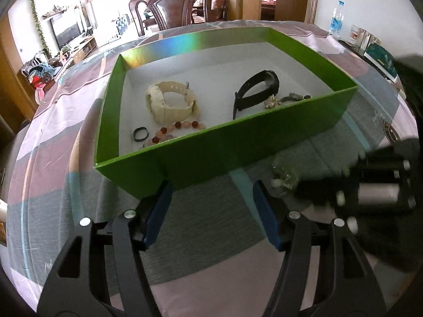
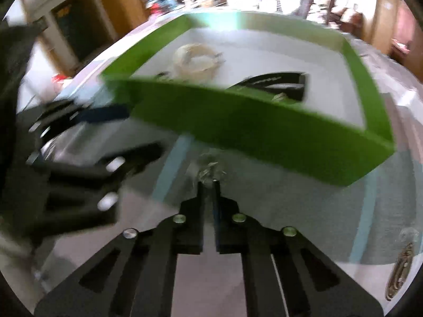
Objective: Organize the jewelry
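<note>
A green box with a white floor stands on the table. It holds a cream watch, a black watch, a red and pink bead bracelet, a dark ring and a small pale trinket. My left gripper is open and empty just in front of the box. My right gripper is shut on a small clear glittery piece of jewelry, held in front of the box. In the left wrist view that piece shows at the blurred right gripper's tips.
The table wears a pink, grey and blue striped cloth. A carved wooden chair stands beyond the table. A water bottle and boxed goods sit at the far right. A metal clip lies on the cloth at the right.
</note>
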`<state>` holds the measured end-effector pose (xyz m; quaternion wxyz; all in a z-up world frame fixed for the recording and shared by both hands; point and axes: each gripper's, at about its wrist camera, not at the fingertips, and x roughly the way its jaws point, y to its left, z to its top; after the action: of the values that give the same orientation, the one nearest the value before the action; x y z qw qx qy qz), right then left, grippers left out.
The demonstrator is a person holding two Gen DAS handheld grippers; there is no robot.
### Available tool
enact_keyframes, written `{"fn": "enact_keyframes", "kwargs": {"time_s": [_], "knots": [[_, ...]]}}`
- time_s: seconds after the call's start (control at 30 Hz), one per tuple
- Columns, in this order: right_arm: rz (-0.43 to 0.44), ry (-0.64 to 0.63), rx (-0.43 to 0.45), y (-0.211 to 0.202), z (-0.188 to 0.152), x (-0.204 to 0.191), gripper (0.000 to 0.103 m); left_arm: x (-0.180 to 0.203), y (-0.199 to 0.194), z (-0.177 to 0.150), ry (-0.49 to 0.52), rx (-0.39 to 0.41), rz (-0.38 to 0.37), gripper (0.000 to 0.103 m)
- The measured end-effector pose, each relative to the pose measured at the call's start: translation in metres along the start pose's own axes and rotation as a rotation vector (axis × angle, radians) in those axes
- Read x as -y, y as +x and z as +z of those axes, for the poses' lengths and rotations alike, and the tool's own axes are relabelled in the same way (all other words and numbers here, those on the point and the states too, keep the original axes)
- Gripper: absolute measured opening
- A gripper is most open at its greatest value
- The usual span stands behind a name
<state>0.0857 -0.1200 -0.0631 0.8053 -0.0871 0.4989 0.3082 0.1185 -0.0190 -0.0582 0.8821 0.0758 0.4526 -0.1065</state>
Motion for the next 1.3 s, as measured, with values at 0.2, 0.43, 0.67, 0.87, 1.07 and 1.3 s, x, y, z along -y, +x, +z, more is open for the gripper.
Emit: {"fn": "enact_keyframes", "kwargs": {"time_s": [0.2, 0.43, 0.67, 0.87, 1.07, 1.3], "knots": [[-0.032, -0.011, 0.045, -0.011, -0.012, -0.005, 0.009, 0.002, 0.001, -0.001, 0.003, -0.003, -0.031, 0.064], [-0.183, 0.140, 0.057, -0.019, -0.006, 0.039, 0.032, 0.021, 0.000, -0.003, 0.070, 0.016, -0.102, 0.064], [-0.179, 0.278, 0.041, -0.013, -0.005, 0.075, 0.032, 0.053, 0.009, -0.007, 0.192, 0.025, -0.142, 0.047], [-0.128, 0.269, 0.053, -0.009, -0.005, 0.072, 0.032, 0.049, 0.014, -0.007, 0.177, 0.019, -0.164, 0.019], [-0.032, 0.248, 0.060, -0.012, -0.008, 0.061, 0.032, 0.052, 0.007, -0.011, 0.210, 0.012, -0.262, 0.017], [0.039, 0.245, 0.045, -0.012, -0.012, 0.054, 0.032, 0.060, 0.004, -0.019, 0.255, 0.011, -0.280, 0.017]]}}
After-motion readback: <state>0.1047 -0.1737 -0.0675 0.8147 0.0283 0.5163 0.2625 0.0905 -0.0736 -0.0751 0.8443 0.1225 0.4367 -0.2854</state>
